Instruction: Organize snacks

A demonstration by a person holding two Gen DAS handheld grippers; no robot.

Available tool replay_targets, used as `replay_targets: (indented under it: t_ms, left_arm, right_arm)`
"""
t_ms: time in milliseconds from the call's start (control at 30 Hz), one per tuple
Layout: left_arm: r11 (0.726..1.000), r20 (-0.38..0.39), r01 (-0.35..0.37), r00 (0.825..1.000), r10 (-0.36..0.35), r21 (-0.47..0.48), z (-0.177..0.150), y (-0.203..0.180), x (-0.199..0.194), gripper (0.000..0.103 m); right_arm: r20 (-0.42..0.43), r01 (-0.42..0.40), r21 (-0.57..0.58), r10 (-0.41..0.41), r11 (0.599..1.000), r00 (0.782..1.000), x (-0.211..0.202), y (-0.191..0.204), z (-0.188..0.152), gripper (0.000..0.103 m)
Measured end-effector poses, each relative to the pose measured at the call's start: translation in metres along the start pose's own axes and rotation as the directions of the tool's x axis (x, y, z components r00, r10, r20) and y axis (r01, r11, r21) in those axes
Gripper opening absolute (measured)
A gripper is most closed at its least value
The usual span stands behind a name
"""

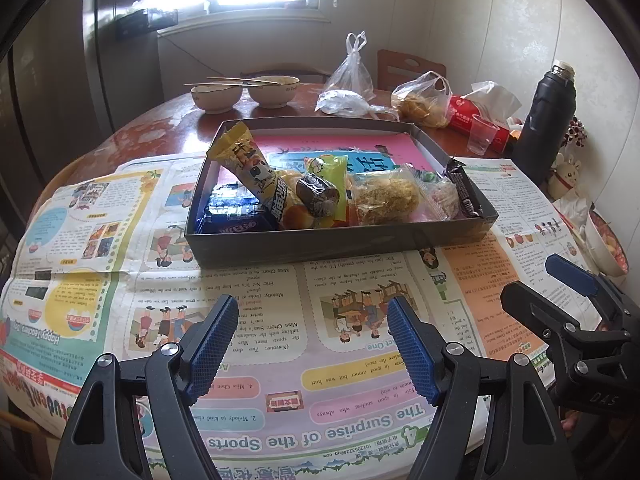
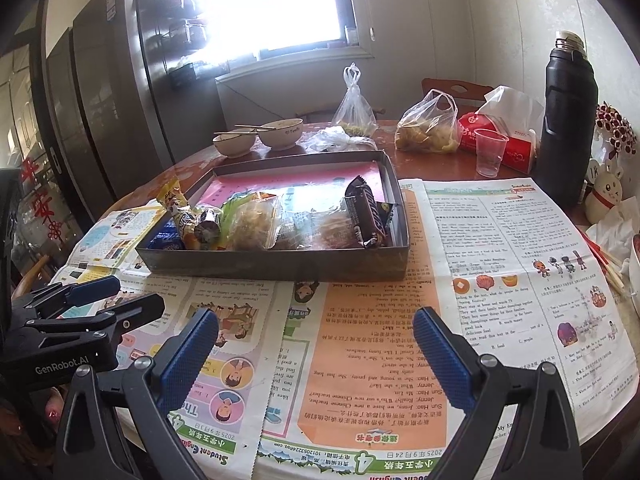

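Snacks lie heaped in the near half of the dark cardboard tray straight ahead on the newspaper, long axis crosswise, the chocolate bar at its right end nearer the right gripper; both it and the left gripper hover low, jaws apart, empty.

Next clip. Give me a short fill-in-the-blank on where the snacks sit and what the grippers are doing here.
1. The snacks lie inside a shallow dark ____.
2. The box rests on sheets of ____.
3. Both the left hand-held gripper and the right hand-held gripper are ____ and hold nothing.
4. The dark candy bar leans at the box's ____ end.

Answers: box; newspaper; open; right
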State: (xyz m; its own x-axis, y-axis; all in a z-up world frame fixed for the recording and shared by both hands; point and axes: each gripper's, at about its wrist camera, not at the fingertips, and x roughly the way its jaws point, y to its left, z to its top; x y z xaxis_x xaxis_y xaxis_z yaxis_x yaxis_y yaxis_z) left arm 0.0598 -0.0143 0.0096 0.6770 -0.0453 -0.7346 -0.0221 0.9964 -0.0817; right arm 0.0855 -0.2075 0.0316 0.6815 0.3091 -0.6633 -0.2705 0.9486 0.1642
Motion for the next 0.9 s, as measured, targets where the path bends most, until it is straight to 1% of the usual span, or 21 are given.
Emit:
replay_targets:
  t_ms: [900]
  left_arm:
    - [1.000,-0.006,-0.017,1.000,0.018,0.012,-0.0001,0.0000,0.0013,0.078]
  right_arm:
    - [0.000,0.004,0.006,-0.004,1.000,1.000,-0.0005,-0.0028,0.0008,0.099]
